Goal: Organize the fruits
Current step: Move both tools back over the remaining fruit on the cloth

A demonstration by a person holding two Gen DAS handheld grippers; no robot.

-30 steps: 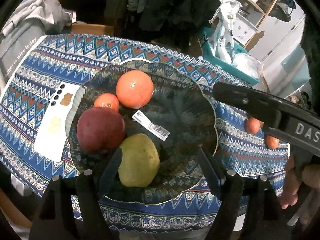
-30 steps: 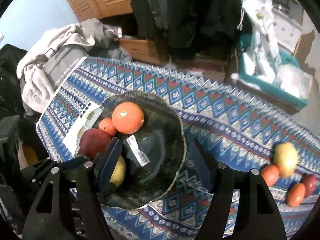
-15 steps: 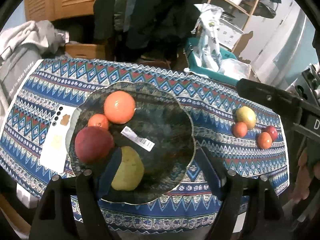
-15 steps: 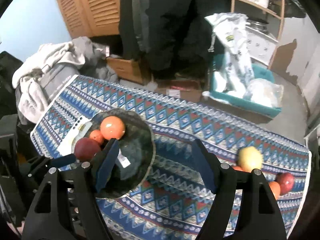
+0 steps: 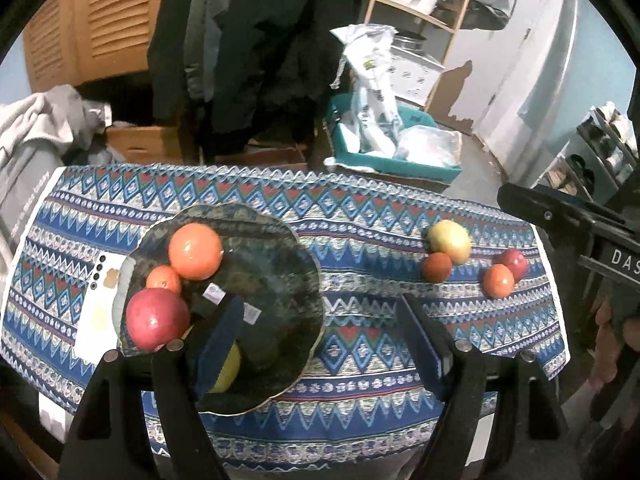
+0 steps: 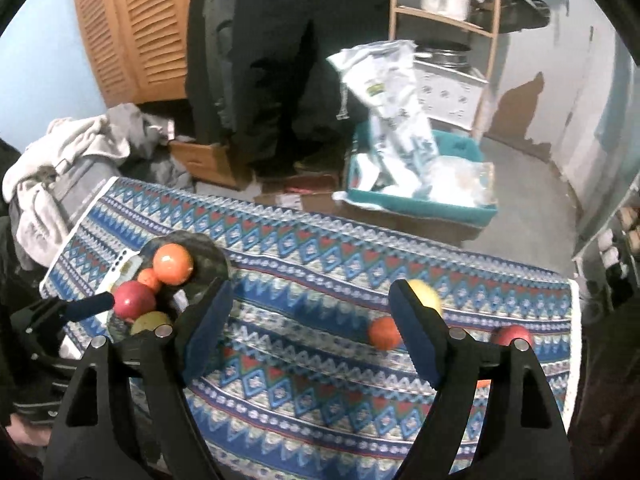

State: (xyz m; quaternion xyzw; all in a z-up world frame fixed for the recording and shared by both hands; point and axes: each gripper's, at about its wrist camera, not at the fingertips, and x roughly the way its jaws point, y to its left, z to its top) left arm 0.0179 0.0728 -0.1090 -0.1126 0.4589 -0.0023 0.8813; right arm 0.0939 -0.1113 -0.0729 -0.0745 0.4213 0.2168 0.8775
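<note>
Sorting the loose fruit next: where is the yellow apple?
In the left wrist view the yellow apple lies on the patterned cloth to the right, outside the plate, touching a small orange fruit.

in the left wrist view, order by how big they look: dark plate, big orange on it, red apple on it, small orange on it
1. dark plate, clearly largest
2. red apple and big orange: look alike, and the apple is nearer the camera, so unranked
3. small orange, smallest

A blue, red and white zigzag cloth (image 5: 360, 216) covers the counter, under a dark mottled plate (image 5: 280, 280) holding an orange (image 5: 195, 251) and a red apple (image 5: 157, 319).
</note>
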